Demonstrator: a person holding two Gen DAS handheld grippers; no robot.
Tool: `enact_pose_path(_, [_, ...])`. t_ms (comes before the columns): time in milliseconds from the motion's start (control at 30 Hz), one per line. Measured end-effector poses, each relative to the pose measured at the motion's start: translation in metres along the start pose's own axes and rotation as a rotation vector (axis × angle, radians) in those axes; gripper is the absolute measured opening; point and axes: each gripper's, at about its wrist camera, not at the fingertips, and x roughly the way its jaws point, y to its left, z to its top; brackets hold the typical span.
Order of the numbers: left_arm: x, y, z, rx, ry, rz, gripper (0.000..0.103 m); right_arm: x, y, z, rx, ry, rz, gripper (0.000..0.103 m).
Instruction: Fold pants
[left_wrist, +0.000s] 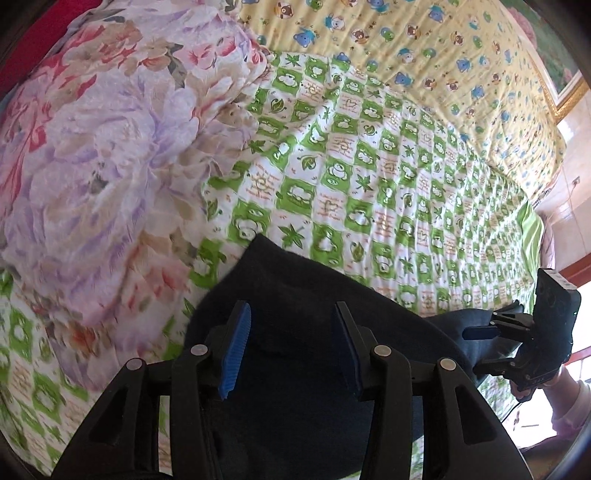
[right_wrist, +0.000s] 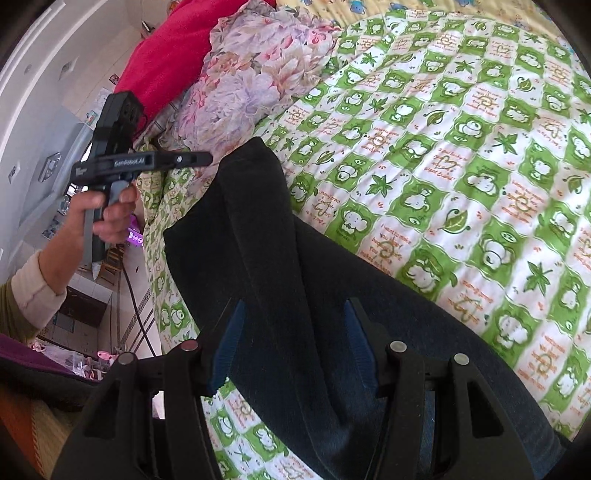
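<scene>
Dark navy pants (left_wrist: 295, 295) lie on the green-and-white checked bedsheet (left_wrist: 369, 184), stretched out lengthwise with a fold ridge along them (right_wrist: 258, 240). My left gripper (left_wrist: 293, 347) is open, its blue-padded fingers (left_wrist: 236, 350) hovering just above one end of the pants. My right gripper (right_wrist: 291, 343) is open above the other end, its fingers (right_wrist: 356, 343) spread over the cloth. Each gripper shows in the other's view: the right at the far right (left_wrist: 480, 334), the left at the upper left (right_wrist: 207, 158), hand-held.
A floral quilt (left_wrist: 110, 147) is bunched beside the pants. A yellow cartoon-print sheet (left_wrist: 406, 44) covers the far part of the bed. A red blanket (right_wrist: 166, 55) lies beyond the quilt. The bed edge and tiled floor (right_wrist: 122, 325) are on the left.
</scene>
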Motion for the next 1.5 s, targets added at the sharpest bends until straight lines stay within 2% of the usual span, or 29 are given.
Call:
enact_pose_path(67, [0.006, 0.005, 0.009, 0.027, 0.015, -0.001, 0.053, 0.004, 0.001, 0.002, 0.000, 0.010, -0.001, 0.057])
enact_pose_path(233, [0.033, 0.025, 0.029, 0.045, 0.094, -0.040, 0.055, 0.015, 0.000, 0.008, 0.001, 0.040, -0.004, 0.057])
enact_pose_path(433, [0.073, 0.040, 0.041, 0.063, 0.227, -0.109, 0.055, 0.025, -0.001, 0.016, 0.010, 0.066, -0.008, 0.057])
enact_pose_path(567, [0.081, 0.036, 0.043, 0.104, 0.253, -0.125, 0.050, 0.027, -0.003, 0.020, 0.023, 0.062, -0.005, 0.057])
enact_pose_path(633, [0.080, 0.036, 0.042, 0.124, 0.244, -0.122, 0.044, 0.028, -0.001, 0.022, 0.019, 0.056, -0.002, 0.057])
enact_pose_path(700, [0.077, 0.034, 0.040, 0.135, 0.232, -0.121, 0.032, 0.030, 0.002, 0.023, 0.003, 0.057, -0.003, 0.047])
enact_pose_path(733, [0.073, 0.032, 0.039, 0.144, 0.221, -0.114, 0.030, 0.031, 0.004, 0.023, -0.007, 0.057, 0.000, 0.035])
enact_pose_path(767, [0.071, 0.031, 0.039, 0.149, 0.213, -0.108, 0.023, 0.031, 0.005, 0.023, -0.013, 0.056, 0.004, 0.020])
enact_pose_path(800, [0.067, 0.030, 0.038, 0.155, 0.201, -0.101, 0.020, 0.031, 0.006, 0.023, -0.018, 0.055, 0.006, 0.014])
enact_pose_path(867, [0.059, 0.028, 0.036, 0.167, 0.179, -0.096, 0.013, 0.029, 0.011, 0.022, -0.039, 0.043, 0.003, 0.008])
enact_pose_path(1133, [0.009, 0.013, 0.011, 0.199, 0.078, -0.107, 0.006, 0.012, 0.043, 0.015, -0.125, 0.006, 0.042, 0.006])
enact_pose_path(1500, [-0.031, 0.004, -0.045, 0.146, -0.005, -0.115, 0.004, 0.006, 0.070, -0.013, -0.197, 0.041, 0.069, 0.006])
